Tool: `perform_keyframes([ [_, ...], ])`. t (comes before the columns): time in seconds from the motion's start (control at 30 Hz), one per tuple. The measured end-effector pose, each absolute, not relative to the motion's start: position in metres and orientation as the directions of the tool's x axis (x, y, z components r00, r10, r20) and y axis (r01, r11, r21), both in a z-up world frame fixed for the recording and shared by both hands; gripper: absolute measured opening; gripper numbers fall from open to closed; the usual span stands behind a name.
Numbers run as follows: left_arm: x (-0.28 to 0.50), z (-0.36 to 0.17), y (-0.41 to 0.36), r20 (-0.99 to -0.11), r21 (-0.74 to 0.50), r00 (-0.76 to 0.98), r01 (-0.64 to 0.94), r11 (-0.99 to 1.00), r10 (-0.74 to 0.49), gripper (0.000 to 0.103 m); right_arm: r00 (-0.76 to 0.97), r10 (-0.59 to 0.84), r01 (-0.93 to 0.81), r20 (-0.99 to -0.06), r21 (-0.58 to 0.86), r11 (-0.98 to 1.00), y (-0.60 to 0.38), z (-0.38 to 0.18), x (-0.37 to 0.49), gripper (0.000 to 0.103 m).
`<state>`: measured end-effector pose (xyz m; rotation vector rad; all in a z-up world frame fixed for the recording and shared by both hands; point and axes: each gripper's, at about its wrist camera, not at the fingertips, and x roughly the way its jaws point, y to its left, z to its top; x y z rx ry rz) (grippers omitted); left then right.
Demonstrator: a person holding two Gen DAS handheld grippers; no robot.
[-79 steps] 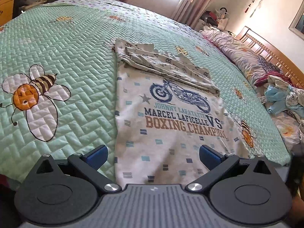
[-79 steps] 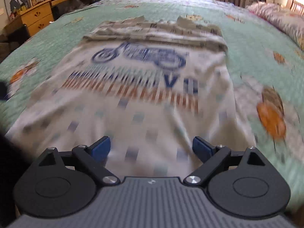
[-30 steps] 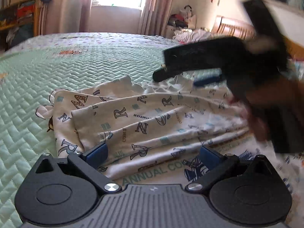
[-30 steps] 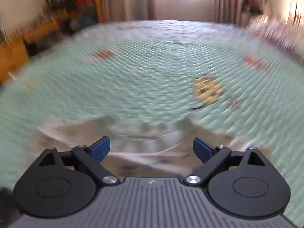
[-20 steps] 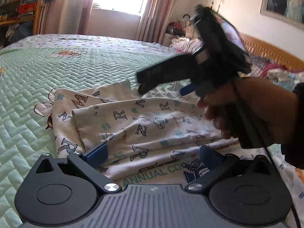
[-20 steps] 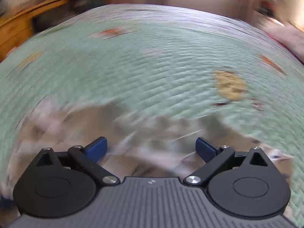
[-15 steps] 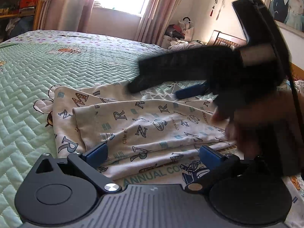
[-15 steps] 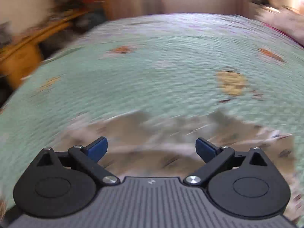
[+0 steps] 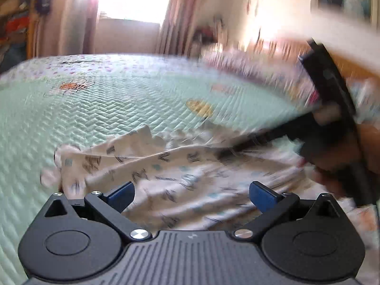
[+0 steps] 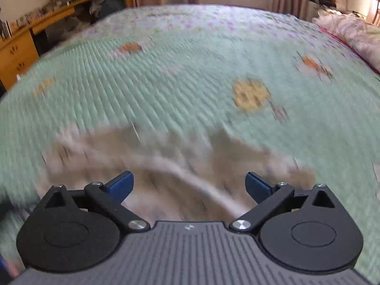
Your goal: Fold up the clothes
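While the green bed (image 10: pixel 190 76) fills both views, the printed shirt (image 9: pixel 190 178) lies bunched in its middle, half folded. Both grippers, left gripper (image 9: pixel 191 196) and right gripper (image 10: pixel 188 184), hang over it, fingers spread wide and holding nothing. Next, I think, pinch an edge and fold again.
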<state>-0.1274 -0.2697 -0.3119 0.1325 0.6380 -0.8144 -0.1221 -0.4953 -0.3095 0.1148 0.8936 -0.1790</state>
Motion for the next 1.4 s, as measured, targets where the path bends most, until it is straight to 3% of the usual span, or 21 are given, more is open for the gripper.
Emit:
perform_keyframes([
  [0.07, -0.095, -0.325, -0.285, -0.686, -0.102, 0.489, 0.668, 0.737, -0.538, 0.101, 0.564, -0.145, 0.234, -0.813, -0.01, 0.972, -0.515, -0.331, -0.11, 0.1],
  [0.13, -0.079, -0.326, -0.28, -0.707, -0.124, 0.479, 0.641, 0.757, -0.521, 0.101, 0.601, -0.177, 0.313, -0.779, 0.025, 0.95, -0.542, -0.325, -0.104, 0.099],
  [0.2, -0.081, -0.318, -0.27, -0.701, -0.15, 0.468, 0.641, 0.753, -0.538, 0.102, 0.617, -0.205, 0.417, -0.76, 0.094, 0.904, -0.561, -0.31, -0.106, 0.099],
  [0.3, -0.083, -0.315, -0.264, -0.692, -0.168, 0.46, 0.646, 0.744, -0.556, 0.102, 0.647, -0.082, 0.348, -0.758, 0.198, 0.916, -0.553, -0.306, -0.129, 0.1],
  [0.4, -0.08, -0.321, -0.264, -0.713, -0.184, 0.447, 0.624, 0.759, -0.54, 0.102, 0.581, -0.104, 0.255, -0.807, 0.059, 0.965, -0.538, -0.327, -0.142, 0.1],
  [0.47, -0.086, -0.316, -0.264, -0.716, -0.153, 0.456, 0.636, 0.756, -0.529, 0.102, 0.575, -0.165, 0.304, -0.801, 0.022, 0.952, -0.558, -0.332, -0.155, 0.102],
  [0.53, -0.093, -0.31, -0.264, -0.718, -0.122, 0.465, 0.648, 0.752, -0.518, 0.102, 0.588, -0.131, 0.4, -0.798, 0.146, 0.905, -0.577, -0.326, -0.172, 0.102],
  [0.6, -0.093, -0.3, -0.263, -0.69, -0.146, 0.467, 0.658, 0.738, -0.553, 0.102, 0.641, -0.062, 0.365, -0.765, 0.233, 0.902, -0.573, -0.316, -0.182, 0.102],
  [0.77, -0.079, -0.294, -0.286, -0.68, -0.195, 0.442, 0.659, 0.726, -0.584, 0.102, 0.677, -0.115, 0.282, -0.727, 0.112, 0.953, -0.564, -0.316, -0.14, 0.102],
  [0.83, -0.072, -0.319, -0.296, -0.763, -0.178, 0.373, 0.664, 0.726, -0.527, 0.102, 0.599, -0.249, 0.313, -0.761, -0.063, 0.948, -0.576, -0.331, -0.1, 0.101],
  [0.9, -0.086, -0.33, -0.293, -0.739, -0.104, 0.423, 0.697, 0.71, -0.524, 0.102, 0.544, -0.369, 0.375, -0.754, -0.175, 0.911, -0.591, -0.339, -0.081, 0.102],
  [1.0, -0.099, -0.334, -0.293, -0.719, -0.041, 0.457, 0.725, 0.688, -0.524, 0.102, 0.615, -0.338, 0.431, -0.712, -0.055, 0.901, -0.591, -0.323, -0.095, 0.102],
  [1.2, -0.103, -0.334, -0.286, -0.697, -0.06, 0.469, 0.716, 0.696, -0.542, 0.102, 0.734, -0.136, 0.235, -0.666, 0.06, 0.97, -0.543, -0.31, -0.141, 0.102],
  [1.3, -0.111, -0.334, -0.284, -0.698, -0.015, 0.478, 0.734, 0.679, -0.533, 0.102, 0.646, -0.101, 0.095, -0.757, -0.052, 0.994, -0.519, -0.333, -0.164, 0.102],
  [1.4, -0.116, -0.322, -0.28, -0.686, -0.025, 0.479, 0.737, 0.675, -0.548, 0.102, 0.7, -0.141, 0.119, -0.7, -0.081, 0.99, -0.518, -0.331, -0.195, 0.102],
])
